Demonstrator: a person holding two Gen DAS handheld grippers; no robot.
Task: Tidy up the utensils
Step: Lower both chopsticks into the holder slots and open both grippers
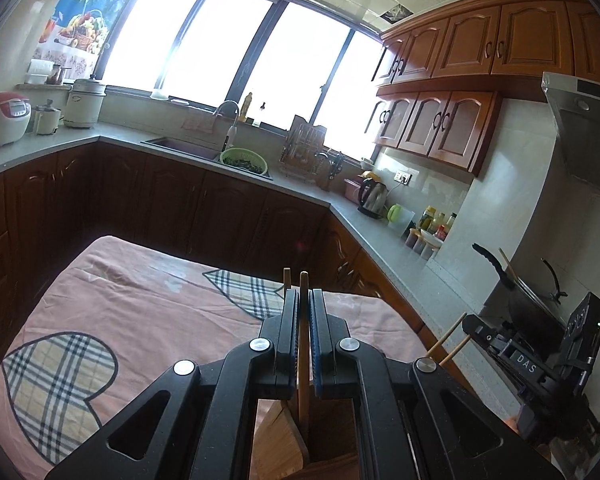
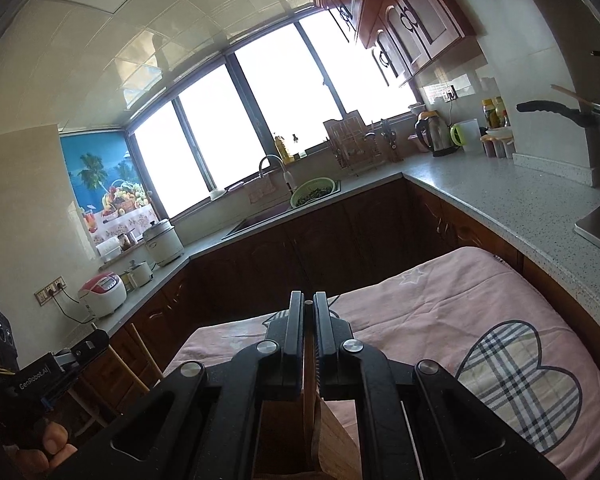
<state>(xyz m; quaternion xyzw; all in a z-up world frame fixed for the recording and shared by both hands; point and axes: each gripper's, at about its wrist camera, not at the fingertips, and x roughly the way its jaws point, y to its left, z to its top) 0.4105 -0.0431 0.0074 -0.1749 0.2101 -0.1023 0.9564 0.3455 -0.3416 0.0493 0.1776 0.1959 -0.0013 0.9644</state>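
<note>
Wooden holder [image 1: 324,432] sits half hidden beneath the left hand-held gripper [image 1: 304,304].

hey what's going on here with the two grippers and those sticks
A person holds a gripper in each hand over a wooden holder on a pink cloth in a kitchen. The left gripper has its jaws shut on a chopstick standing upright, its lower end down in the holder. The right gripper is likewise shut on another chopstick above the same holder. More chopsticks show beside it.
</note>
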